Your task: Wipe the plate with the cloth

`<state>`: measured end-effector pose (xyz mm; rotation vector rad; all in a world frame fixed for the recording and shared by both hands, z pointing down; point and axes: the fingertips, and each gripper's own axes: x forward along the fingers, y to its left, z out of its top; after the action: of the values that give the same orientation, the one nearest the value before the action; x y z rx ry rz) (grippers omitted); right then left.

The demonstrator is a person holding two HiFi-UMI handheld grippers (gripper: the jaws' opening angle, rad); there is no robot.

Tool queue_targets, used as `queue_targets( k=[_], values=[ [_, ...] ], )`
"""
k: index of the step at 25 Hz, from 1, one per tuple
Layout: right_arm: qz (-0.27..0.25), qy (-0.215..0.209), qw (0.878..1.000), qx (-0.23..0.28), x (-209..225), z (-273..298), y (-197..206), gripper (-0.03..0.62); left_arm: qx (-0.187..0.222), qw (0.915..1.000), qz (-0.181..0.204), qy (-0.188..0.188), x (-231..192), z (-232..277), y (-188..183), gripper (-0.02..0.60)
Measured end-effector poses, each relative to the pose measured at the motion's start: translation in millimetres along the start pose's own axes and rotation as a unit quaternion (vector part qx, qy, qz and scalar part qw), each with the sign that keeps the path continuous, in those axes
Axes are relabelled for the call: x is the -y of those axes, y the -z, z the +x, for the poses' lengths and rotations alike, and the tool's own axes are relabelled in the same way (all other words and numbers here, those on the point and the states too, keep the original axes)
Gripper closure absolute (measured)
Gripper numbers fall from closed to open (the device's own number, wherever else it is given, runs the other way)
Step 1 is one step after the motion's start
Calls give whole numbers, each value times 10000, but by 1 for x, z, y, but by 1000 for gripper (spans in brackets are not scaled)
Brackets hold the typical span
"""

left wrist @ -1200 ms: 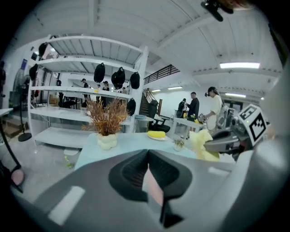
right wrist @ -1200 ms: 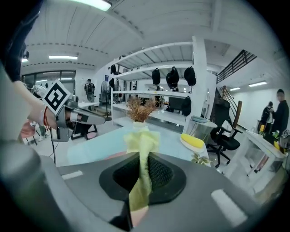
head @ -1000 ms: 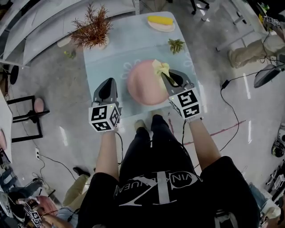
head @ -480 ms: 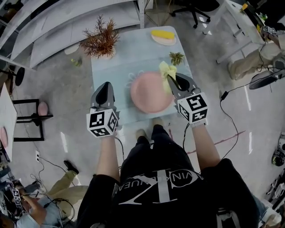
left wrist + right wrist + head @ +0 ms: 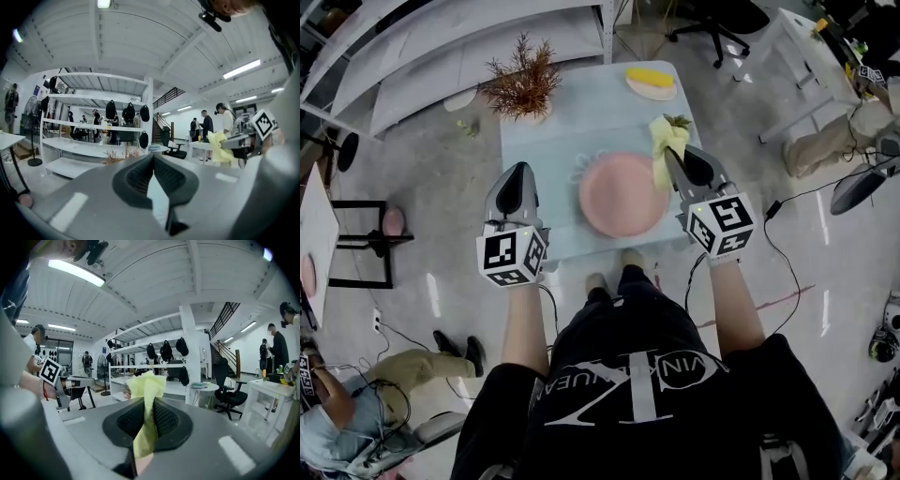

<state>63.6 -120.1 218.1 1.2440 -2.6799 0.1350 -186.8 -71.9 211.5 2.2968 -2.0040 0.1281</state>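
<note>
Yellow crumpled cloth (image 5: 661,141) sits pinched in the closed right gripper (image 5: 672,157), just off the right rim of the round pink plate (image 5: 623,195), which lies to its left on the pale blue table (image 5: 572,112); the farther left gripper (image 5: 522,171) is closed on nothing.

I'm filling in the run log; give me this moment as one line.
right gripper: shut on cloth, by plate's right rim | left gripper: shut, empty, left of plate | plate: on table
</note>
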Motion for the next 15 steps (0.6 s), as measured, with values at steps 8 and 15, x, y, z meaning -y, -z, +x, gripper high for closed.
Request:
queue_targets(
  k=[8,15],
  values=[
    [-19,-48,9997,258,-7,-2,-25,556,303,9994,91,-124,-8,-12,-32,581],
    [-32,-39,9992,406,-7,-6,-38,556,426,9989,54,-203,-13,-22,-45,581]
  ],
)
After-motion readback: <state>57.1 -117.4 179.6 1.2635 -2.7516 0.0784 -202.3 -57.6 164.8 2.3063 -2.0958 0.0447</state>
